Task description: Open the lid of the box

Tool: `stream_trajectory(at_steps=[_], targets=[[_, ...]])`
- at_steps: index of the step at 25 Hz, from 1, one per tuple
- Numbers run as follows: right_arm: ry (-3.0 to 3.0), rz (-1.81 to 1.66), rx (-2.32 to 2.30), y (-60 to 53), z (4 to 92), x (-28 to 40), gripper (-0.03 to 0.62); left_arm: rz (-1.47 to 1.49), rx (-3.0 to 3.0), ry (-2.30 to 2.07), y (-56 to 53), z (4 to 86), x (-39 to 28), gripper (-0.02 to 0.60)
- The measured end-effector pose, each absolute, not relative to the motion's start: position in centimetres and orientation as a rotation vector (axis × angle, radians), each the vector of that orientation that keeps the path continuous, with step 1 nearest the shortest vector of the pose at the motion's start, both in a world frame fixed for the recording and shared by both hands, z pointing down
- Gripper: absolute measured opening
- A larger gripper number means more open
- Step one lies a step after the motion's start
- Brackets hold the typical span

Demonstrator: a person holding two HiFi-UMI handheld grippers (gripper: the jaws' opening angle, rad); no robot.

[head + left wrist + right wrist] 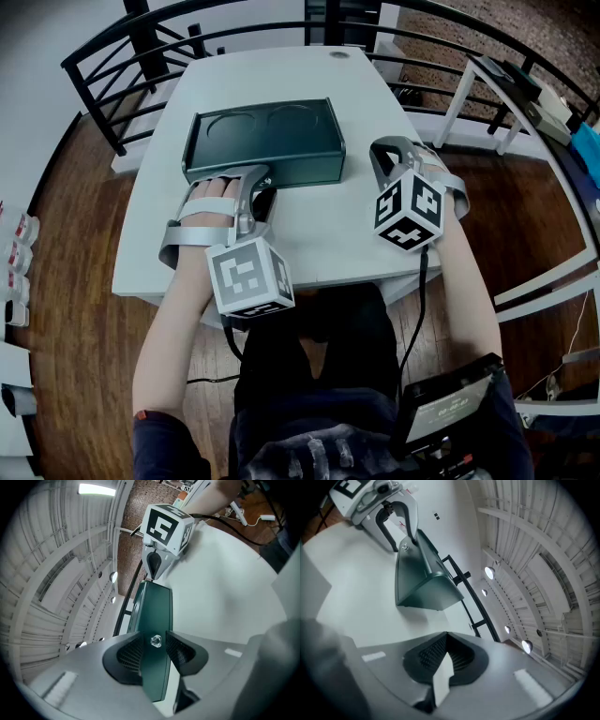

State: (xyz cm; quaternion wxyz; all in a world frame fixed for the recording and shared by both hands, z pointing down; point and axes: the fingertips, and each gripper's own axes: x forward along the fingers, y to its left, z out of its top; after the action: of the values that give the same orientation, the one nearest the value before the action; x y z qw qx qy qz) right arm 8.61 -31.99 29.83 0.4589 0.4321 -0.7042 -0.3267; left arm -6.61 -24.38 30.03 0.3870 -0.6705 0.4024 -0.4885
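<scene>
A dark green box lies on the white table, its lid down and showing two round hollows. My left gripper is at the box's front wall. In the left gripper view it stands open, one pad on each side of a small clear knob on the green wall; neither pad touches the knob. My right gripper rests on the table just right of the box, shut with nothing in it. From the right gripper view the box lies ahead, with the left gripper at its knob.
A black railing runs around the table's far and left sides. A white stand is at the right, above wooden floor. A small round grommet sits near the table's far edge. A screen device rests on the person's lap.
</scene>
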Motion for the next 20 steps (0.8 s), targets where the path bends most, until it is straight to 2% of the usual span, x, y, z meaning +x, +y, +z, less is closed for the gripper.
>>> stream_trajectory(at_steps=[1, 2, 20], targets=[[-1.732, -0.805, 1.066, -32.0, 29.8, 8.7, 0.005, -1.251, -1.700, 1.030, -24.5, 30.0, -6.6, 0.154], [-1.731, -0.805, 1.067, -32.1, 29.7, 8.7, 0.005, -1.259, -1.693, 1.034, -24.6, 30.0, -6.7, 0.106], [-1.728, -0.805, 1.067, -32.2, 29.7, 8.8, 0.005, -1.309, -1.702, 1.072, -23.4, 30.2, -6.7, 0.083]])
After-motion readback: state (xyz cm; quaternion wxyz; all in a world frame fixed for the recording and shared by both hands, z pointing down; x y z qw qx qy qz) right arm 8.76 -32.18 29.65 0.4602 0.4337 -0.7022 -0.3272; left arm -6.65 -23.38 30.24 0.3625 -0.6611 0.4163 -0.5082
